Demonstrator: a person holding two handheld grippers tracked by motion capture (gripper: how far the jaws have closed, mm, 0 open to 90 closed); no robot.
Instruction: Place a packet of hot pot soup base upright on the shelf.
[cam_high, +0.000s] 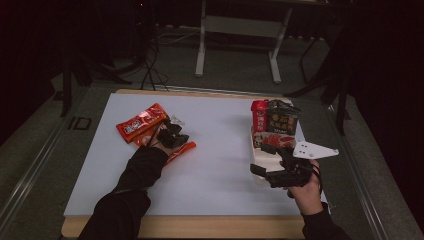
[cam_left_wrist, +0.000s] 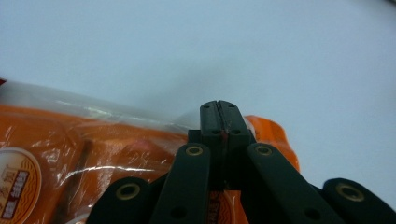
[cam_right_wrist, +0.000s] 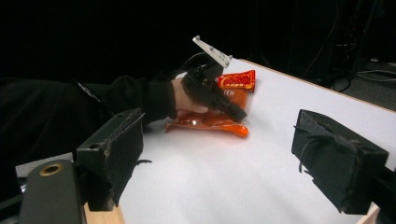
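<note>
Left gripper (cam_left_wrist: 219, 109) fingers pressed together over the orange snack packet (cam_left_wrist: 93, 154), nothing visibly pinched; packet print unreadable. Right gripper (cam_right_wrist: 224, 154) fingers spread wide, empty.

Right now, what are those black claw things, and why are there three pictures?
A person sits at a white table and holds a black two-jaw gripper, a kind of hand-held pincer, in each hand. The high view comes from a camera above, looking down. The other two come from small cameras riding on the grippers, looking along their jaws.

The left gripper has its jaws shut, pressed together on the clear edge of an orange plastic snack packet. A red snack packet lies just beyond it.

The right gripper has its jaws wide open with nothing between them. In the high view it sits in front of a white box holding red and dark snack packets.
</note>
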